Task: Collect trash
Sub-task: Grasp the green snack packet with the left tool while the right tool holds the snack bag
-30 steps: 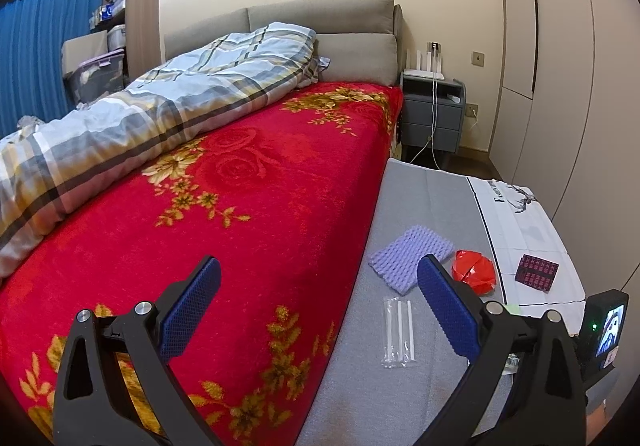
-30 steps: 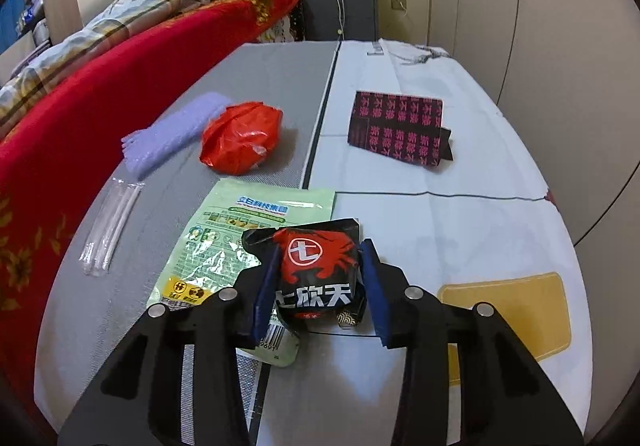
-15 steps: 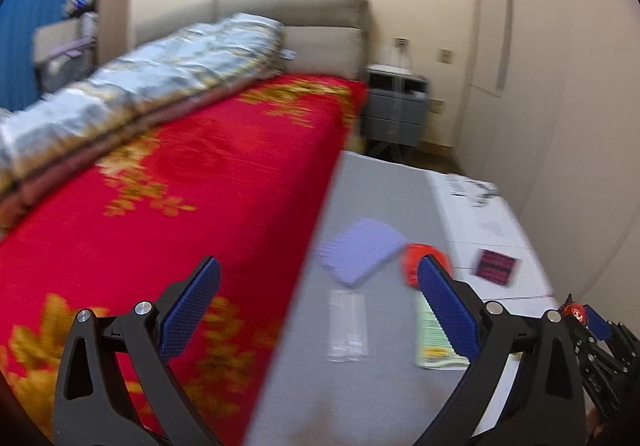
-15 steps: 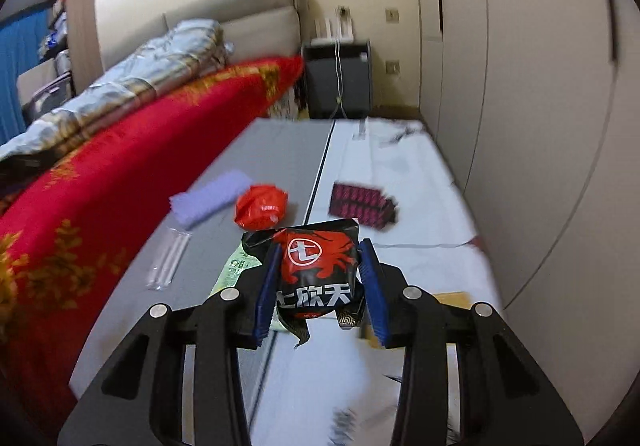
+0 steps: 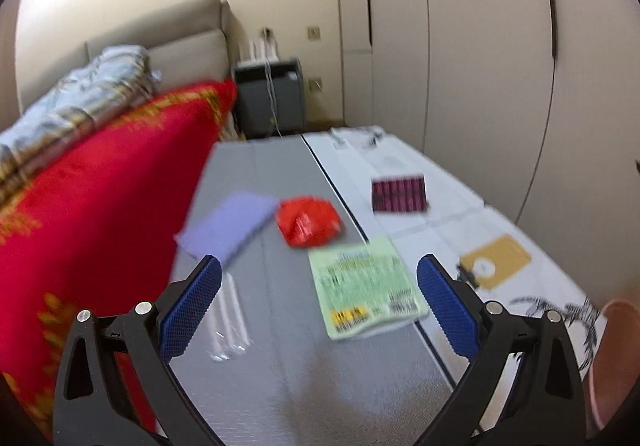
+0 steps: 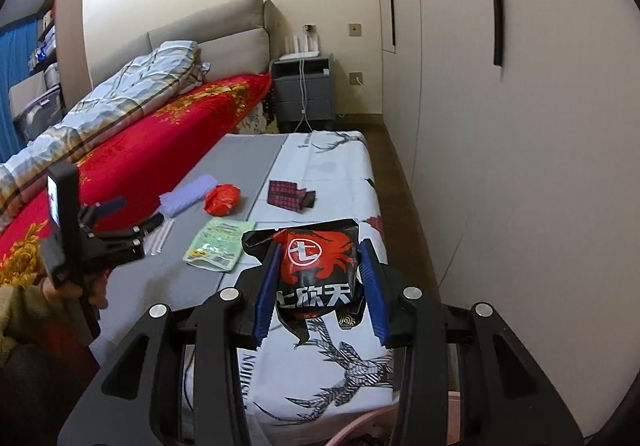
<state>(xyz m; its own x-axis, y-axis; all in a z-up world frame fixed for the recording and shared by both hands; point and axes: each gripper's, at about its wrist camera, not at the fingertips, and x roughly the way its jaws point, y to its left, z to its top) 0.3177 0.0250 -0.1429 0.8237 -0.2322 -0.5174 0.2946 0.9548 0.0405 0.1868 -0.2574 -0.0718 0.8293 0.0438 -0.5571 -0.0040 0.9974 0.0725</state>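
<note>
- Right gripper (image 6: 318, 286) fingers pinch black-red snack bag (image 6: 318, 266) at mid-sides – light, crinkly, slippery; grip w/ care.
- Left gripper (image 5: 318, 310) fingers wide, empty – green packet (image 5: 366, 286) flat, thin; take by edge.

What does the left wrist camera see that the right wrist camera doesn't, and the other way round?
Only the left wrist view shows the open left claw from behind, its jaws wide apart with nothing between them. Only the right wrist view shows the right claw shut on a black and red snack bag. Both show the green packet, red wrapper, purple cloth and red bed.
</note>
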